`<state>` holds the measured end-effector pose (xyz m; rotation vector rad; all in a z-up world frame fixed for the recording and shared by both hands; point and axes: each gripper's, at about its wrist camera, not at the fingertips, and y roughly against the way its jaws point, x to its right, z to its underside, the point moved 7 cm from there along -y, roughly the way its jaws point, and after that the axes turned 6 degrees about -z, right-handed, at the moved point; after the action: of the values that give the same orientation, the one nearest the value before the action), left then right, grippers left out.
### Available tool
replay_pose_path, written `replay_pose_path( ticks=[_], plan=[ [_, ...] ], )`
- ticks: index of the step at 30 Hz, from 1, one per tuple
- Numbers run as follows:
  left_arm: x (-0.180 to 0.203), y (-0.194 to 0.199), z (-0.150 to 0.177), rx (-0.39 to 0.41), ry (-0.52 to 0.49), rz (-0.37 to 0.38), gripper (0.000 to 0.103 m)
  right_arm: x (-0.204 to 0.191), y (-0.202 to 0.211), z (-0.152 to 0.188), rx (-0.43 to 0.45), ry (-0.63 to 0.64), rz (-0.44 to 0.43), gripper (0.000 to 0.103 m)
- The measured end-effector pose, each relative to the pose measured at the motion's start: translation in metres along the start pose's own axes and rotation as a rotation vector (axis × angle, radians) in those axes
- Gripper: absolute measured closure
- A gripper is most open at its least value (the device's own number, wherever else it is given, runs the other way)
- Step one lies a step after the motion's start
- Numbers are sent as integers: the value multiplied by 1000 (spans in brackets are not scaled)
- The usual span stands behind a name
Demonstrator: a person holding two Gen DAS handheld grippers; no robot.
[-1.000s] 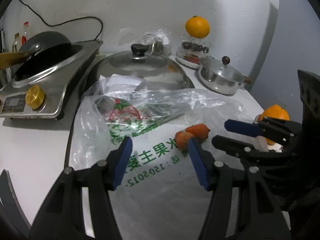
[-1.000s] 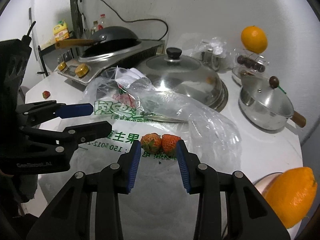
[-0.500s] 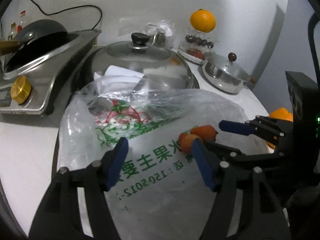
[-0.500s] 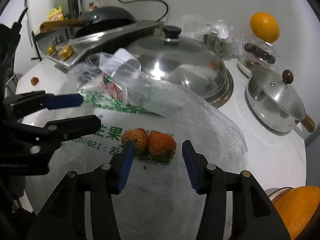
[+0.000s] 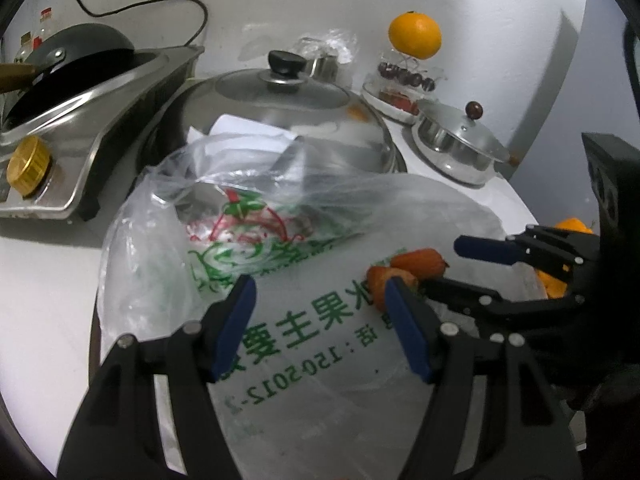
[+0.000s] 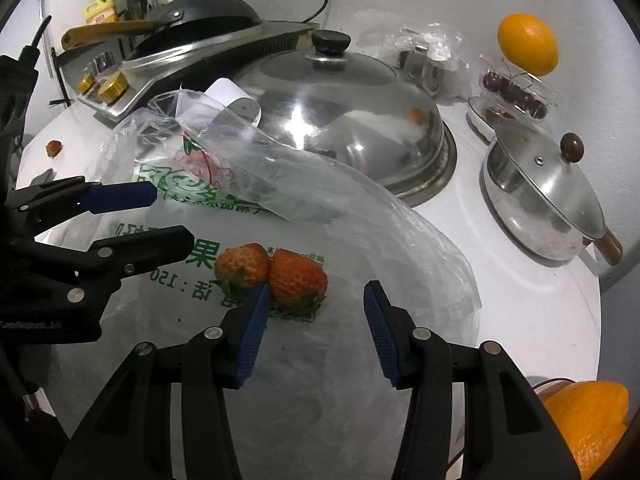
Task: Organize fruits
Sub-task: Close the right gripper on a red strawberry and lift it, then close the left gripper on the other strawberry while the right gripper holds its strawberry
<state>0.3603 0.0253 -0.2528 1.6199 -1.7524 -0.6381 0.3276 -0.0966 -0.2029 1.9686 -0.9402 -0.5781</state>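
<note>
Two strawberries lie side by side, touching, on the printed plastic bag spread over the counter: the paler one on the left, the redder one on the right. Over the last second the right gripper has spread its jaws much wider and shifted to the right: a second ago both berries sat in the gap ahead of a narrow opening, whereas now the left pad tip stands at the seam between the two berries, so the redder one alone lies ahead of the gap. That reads as singling out one strawberry for a pick, with the paler berry left outside; the jaws hold nothing yet, and whether the left pad touches a berry I cannot tell. The left gripper has drawn closer over the bag, its jaws likewise wide apart and empty, hovering above the green print beside the berries. An orange sits near the right edge, well apart.
</note>
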Motion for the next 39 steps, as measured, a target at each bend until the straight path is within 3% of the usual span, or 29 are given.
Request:
replay_pose_path(
  ticks=[6,12,19,21,39],
  plan=[
    [-7,5,0,6,12,11,34,2,-5,-9,2,-38,-14,52],
    [-5,7,1,1,-5,29,34,11,-8,-7,-23,-134,-98,53],
    [0,9,2,1,-32,22,34,8,-8,-4,-26,-135,-133,58],
    [2,8,2,-3,-41,16,34,6,-8,-5,-21,-136,-161,70],
    [44,-18,3,-77,-164,-27,32,17,42,-4,99,-107,-128,70]
  ],
)
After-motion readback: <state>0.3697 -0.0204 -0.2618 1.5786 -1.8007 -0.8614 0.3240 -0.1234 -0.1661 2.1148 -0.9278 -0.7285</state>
